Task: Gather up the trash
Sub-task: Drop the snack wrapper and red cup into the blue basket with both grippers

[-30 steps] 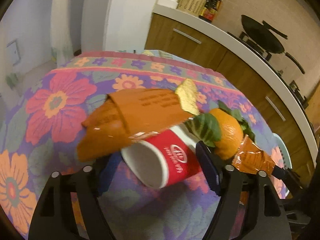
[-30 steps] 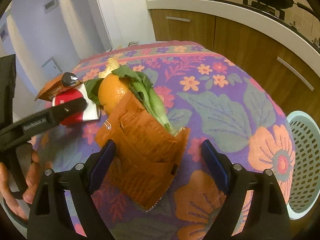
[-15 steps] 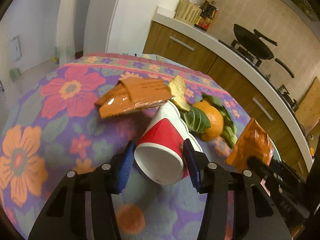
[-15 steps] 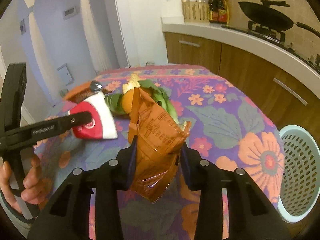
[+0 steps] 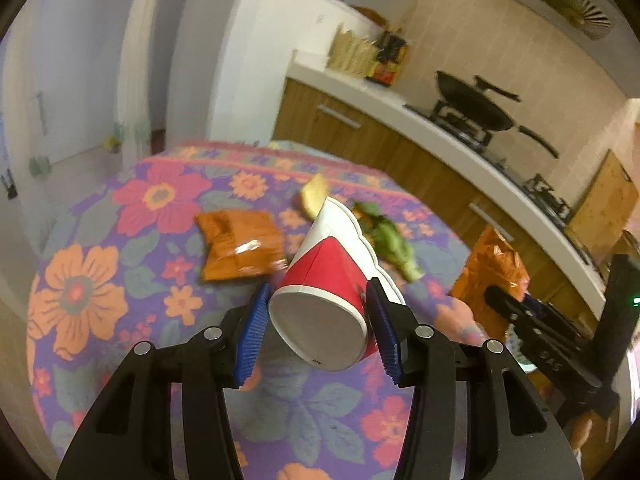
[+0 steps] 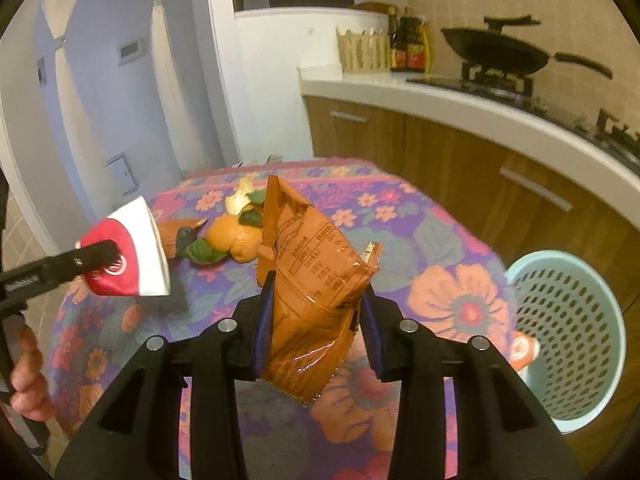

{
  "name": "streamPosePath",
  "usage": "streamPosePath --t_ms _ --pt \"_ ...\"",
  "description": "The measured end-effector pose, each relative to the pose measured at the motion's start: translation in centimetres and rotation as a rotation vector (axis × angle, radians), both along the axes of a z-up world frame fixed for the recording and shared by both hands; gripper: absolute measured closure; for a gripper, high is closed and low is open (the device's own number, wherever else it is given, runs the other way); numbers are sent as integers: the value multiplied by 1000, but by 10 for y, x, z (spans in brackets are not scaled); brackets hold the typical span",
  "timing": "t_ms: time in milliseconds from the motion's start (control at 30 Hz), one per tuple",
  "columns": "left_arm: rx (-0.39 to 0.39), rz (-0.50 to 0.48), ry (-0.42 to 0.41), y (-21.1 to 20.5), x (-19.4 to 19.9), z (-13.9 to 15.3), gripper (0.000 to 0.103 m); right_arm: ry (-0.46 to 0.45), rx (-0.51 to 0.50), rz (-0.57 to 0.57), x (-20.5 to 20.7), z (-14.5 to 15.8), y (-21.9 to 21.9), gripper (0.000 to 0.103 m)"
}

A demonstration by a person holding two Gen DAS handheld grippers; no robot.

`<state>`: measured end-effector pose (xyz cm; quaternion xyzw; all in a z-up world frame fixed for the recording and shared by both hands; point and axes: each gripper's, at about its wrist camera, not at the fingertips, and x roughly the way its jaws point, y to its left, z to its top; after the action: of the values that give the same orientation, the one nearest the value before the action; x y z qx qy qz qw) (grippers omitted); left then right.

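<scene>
In the left wrist view my left gripper (image 5: 316, 300) is shut on a red and white paper cup (image 5: 332, 264), held on its side above the flowered tablecloth (image 5: 100, 280). On the cloth lie an orange snack wrapper (image 5: 240, 244), a piece of peel (image 5: 314, 196) and green leaves (image 5: 390, 236). In the right wrist view my right gripper (image 6: 316, 304) is shut on a crumpled orange snack packet (image 6: 316, 264), lifted off the table. The cup (image 6: 132, 256) hangs at the left. An orange (image 6: 232, 238) with leaves (image 6: 204, 250) lies behind.
A light blue perforated basket (image 6: 568, 344) stands on the floor off the table's right edge. A kitchen counter (image 6: 460, 96) with a black wok (image 6: 496, 52), bottles and a wicker holder runs behind. A hand (image 6: 28, 376) grips the left tool's handle.
Both grippers shut, the left on the cup and the right on the orange packet, then rose and drew back from the table. The other wrapper, orange and leaves stayed on the cloth.
</scene>
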<state>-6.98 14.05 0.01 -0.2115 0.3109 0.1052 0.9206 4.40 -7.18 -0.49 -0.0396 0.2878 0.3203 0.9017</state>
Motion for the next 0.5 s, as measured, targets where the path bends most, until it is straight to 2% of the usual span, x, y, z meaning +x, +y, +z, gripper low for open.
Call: streamPosePath --t_ms 133,500 --pt "25 -60 -28 -23 11 13 56 -40 4 -45 -2 7 -20 68" --pt "118 -270 -25 -120 82 25 56 -10 94 -226 30 2 -119 68"
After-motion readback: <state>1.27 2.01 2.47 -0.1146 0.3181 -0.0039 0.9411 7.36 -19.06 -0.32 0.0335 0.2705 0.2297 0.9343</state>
